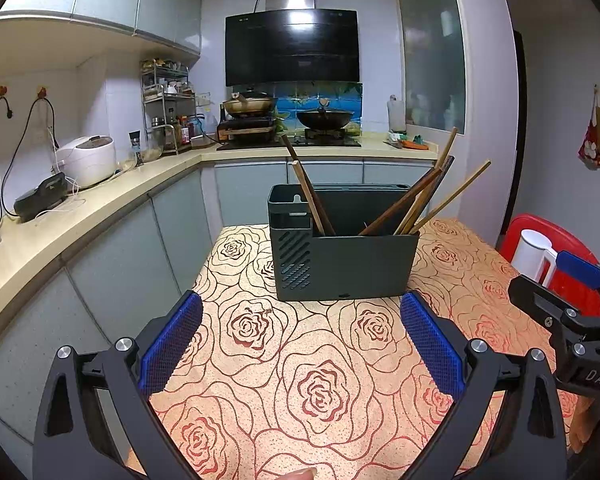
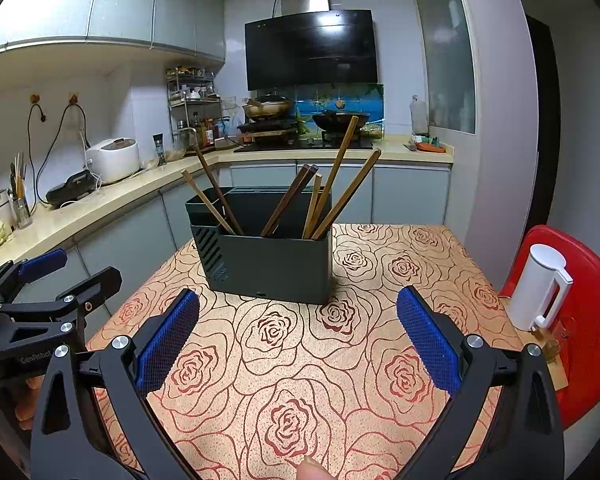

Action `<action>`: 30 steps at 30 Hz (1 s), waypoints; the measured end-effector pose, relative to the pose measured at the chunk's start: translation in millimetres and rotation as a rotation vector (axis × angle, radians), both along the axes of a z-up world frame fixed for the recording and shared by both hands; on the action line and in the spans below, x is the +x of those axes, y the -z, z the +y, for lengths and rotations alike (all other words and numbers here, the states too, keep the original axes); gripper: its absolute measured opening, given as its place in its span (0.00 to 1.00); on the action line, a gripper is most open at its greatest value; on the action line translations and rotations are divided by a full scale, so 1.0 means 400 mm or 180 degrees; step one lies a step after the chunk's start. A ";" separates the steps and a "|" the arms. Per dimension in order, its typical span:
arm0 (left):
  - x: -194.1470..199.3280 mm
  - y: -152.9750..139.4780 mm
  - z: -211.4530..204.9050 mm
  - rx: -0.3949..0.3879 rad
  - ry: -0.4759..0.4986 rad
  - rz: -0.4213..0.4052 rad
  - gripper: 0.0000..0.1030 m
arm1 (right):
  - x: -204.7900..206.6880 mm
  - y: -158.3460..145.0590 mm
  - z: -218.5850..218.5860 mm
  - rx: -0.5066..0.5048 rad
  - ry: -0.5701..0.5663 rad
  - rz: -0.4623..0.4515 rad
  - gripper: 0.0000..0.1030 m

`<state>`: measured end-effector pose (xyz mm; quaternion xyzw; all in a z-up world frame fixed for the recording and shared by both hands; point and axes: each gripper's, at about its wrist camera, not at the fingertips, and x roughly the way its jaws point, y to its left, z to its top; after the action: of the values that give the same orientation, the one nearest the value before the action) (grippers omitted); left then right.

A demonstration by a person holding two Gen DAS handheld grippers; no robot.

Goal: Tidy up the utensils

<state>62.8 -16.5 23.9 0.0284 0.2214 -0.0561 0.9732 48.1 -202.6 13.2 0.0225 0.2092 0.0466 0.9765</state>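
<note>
Looking along our left claw (image 1: 300, 344), we see its blue pads (image 1: 172, 344) spread wide with nothing between them, above the rose-patterned worktop (image 1: 320, 380). A dark holder (image 1: 342, 258) stands upright ahead, chopsticks (image 1: 412, 204) leaning out of its main compartment, most toward the right. Our right claw (image 1: 556, 292) shows at the right edge.

Along our right claw (image 2: 298, 342), the pads (image 2: 428, 344) also gape, empty. The holder (image 2: 272, 260) sits mid-worktop (image 2: 300, 400), chopsticks (image 2: 332, 188) fanned inside. A white kettle (image 2: 540, 288) stands on a red chair (image 2: 592, 320), right of the worktop.
</note>
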 end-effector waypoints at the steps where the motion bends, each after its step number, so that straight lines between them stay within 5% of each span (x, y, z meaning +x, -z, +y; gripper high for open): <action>1: 0.000 0.000 0.001 0.0000 -0.0001 -0.0002 0.93 | 0.000 0.000 0.000 0.0003 0.0002 -0.0001 0.93; 30: -0.008 -0.010 0.003 -0.0001 -0.0008 -0.0051 0.93 | -0.005 -0.003 0.006 -0.0014 0.0009 -0.0063 0.93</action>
<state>59.8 -15.2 27.9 0.0284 0.2136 -0.0547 0.9750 46.2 -200.2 14.4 0.0202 0.1996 0.0449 0.9786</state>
